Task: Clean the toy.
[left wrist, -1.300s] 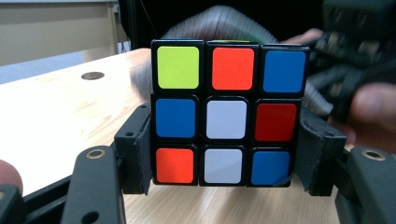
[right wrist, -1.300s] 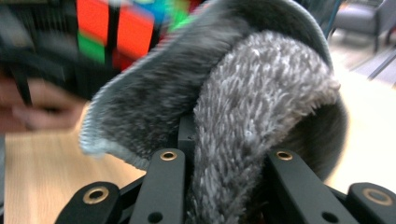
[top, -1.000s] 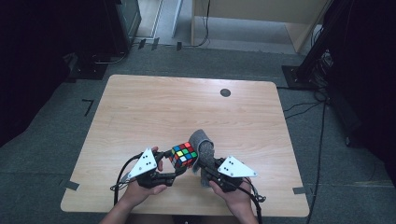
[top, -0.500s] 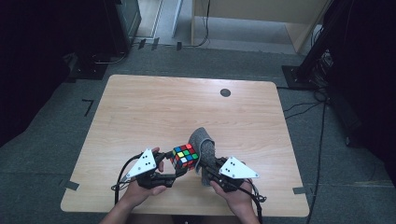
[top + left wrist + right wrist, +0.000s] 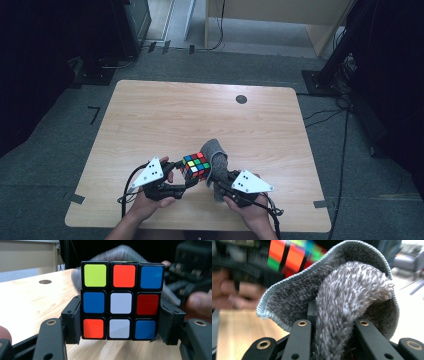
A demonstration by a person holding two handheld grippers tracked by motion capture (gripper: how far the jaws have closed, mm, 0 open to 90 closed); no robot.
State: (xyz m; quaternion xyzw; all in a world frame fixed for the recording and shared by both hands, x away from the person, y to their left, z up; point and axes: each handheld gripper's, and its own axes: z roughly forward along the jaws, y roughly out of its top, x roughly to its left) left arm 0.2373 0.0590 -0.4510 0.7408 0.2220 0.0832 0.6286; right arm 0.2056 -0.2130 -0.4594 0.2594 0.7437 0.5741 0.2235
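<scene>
Item: puzzle cube [image 5: 119, 300], being clamped by its two sides in the left gripper [image 5: 186, 176] above the table's [image 5: 150, 115] near edge, one face turned outward for wiping. Item: grey cloth [image 5: 352, 302], being pinched in the right gripper [image 5: 220, 184], its folded pad leaning against the cube's right side.

The high view looks forward and down from above the person's side, far enough to see the whole table [image 5: 150, 115]. The left gripper view sits low, very near the colourful cube [image 5: 121, 300], looking across the wood. The right gripper view looks along its jaws, right up against the grey cloth [image 5: 352, 302]. All three views share the cube and cloth.
</scene>
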